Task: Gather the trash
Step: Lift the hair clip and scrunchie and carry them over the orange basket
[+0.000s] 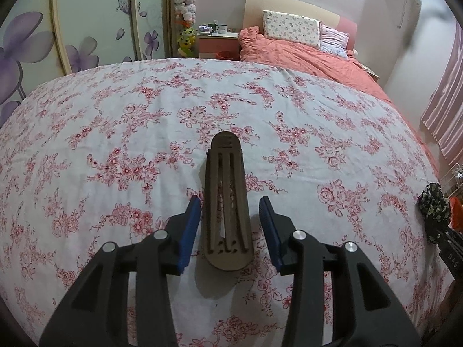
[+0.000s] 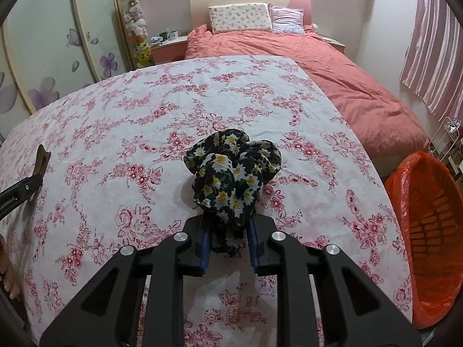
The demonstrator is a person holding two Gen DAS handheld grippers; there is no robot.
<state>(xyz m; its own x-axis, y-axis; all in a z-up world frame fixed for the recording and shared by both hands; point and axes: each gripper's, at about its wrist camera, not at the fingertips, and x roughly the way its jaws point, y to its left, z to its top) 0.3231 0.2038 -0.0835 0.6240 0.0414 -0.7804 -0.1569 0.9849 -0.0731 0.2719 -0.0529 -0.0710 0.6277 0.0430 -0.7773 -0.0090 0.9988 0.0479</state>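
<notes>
Presently we note the brown slotted piece (image 1: 227, 199), long, flat and round-ended with three lengthwise ribs, lying on the floral cloth (image 1: 115, 133) between the blue pads (image 1: 189, 225) of the left gripper (image 1: 231, 225); the pads stand clear of its sides, so the claw is released. In the right wrist view, the right gripper (image 2: 228, 240) is clenched on the lower end of a crumpled black daisy-print fabric (image 2: 231, 170), which rests on the same cloth. We record an orange-lined basket (image 2: 428, 231) off the cloth's right edge. Beyond, a bed with a salmon quilt (image 2: 318, 66), two pillows, and a wardrobe with purple flowers (image 1: 26, 46).
</notes>
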